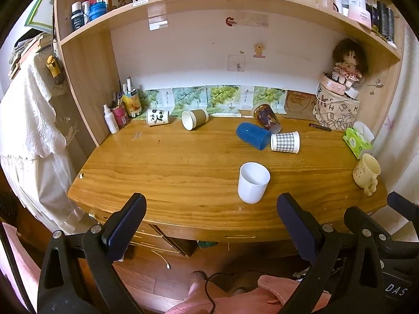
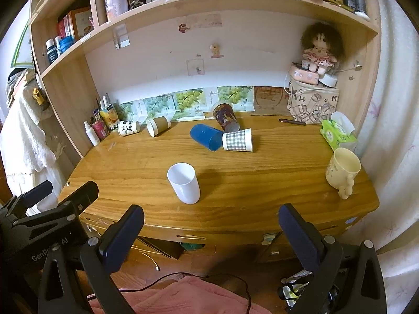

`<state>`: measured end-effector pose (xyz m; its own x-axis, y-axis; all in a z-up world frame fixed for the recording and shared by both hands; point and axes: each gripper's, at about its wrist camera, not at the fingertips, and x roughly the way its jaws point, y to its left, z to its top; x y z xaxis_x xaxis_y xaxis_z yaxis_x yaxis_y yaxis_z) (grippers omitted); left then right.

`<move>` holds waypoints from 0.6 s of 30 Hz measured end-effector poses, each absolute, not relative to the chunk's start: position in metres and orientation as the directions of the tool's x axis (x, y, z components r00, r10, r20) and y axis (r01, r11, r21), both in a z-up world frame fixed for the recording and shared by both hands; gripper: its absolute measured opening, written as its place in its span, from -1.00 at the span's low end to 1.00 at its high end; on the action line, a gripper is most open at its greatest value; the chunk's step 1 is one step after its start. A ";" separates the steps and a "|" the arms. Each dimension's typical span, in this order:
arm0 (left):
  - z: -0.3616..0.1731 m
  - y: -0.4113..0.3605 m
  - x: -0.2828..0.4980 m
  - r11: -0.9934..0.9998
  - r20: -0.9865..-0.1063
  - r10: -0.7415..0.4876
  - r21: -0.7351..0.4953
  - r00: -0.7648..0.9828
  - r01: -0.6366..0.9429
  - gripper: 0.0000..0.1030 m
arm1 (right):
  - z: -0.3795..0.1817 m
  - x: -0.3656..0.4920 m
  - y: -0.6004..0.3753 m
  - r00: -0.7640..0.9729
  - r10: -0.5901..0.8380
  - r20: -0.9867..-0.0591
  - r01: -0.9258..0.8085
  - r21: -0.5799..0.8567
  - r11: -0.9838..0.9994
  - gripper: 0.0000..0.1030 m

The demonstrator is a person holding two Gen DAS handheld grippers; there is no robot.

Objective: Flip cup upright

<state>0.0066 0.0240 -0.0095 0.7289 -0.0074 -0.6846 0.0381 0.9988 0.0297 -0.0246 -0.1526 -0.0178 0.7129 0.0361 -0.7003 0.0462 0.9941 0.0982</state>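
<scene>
A white cup (image 1: 253, 182) (image 2: 183, 183) stands upright near the desk's front edge. A cream mug (image 1: 366, 173) (image 2: 341, 172) stands upright at the right. Lying on their sides are a blue cup (image 1: 253, 135) (image 2: 206, 136), a checked cup (image 1: 285, 142) (image 2: 237, 140), a dark patterned cup (image 1: 266, 118) (image 2: 226, 116), a brown paper cup (image 1: 194, 119) (image 2: 158, 125) and a panda cup (image 1: 157, 117) (image 2: 128, 127). My left gripper (image 1: 211, 217) and right gripper (image 2: 210, 226) are both open and empty, held before the desk's front edge.
The wooden desk (image 1: 167, 172) sits in a shelf alcove. Bottles and a pen pot (image 1: 119, 112) stand at the back left. A doll (image 1: 347, 62) on boxes, a tissue box (image 1: 357, 141) and a pen (image 1: 320, 127) are at the right.
</scene>
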 end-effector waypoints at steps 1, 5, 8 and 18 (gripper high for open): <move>-0.009 0.024 0.006 0.999 -0.682 -0.008 0.030 0.731 0.040 0.95 | -0.018 -0.026 -0.153 0.714 0.036 -0.699 0.047 0.099 0.994 1.00; -0.007 0.025 0.001 0.998 -0.670 -0.006 0.038 0.742 0.042 0.95 | -0.018 -0.027 -0.154 0.714 0.038 -0.699 0.050 0.106 0.993 1.00; -0.006 0.025 -0.001 0.998 -0.666 -0.003 0.041 0.746 0.041 0.95 | -0.017 -0.028 -0.154 0.714 0.038 -0.700 0.053 0.109 0.993 1.00; -0.004 0.026 -0.006 0.999 -0.658 -0.004 0.031 0.753 0.032 0.95 | -0.018 -0.030 -0.154 0.705 0.041 -0.708 0.049 0.106 0.993 1.00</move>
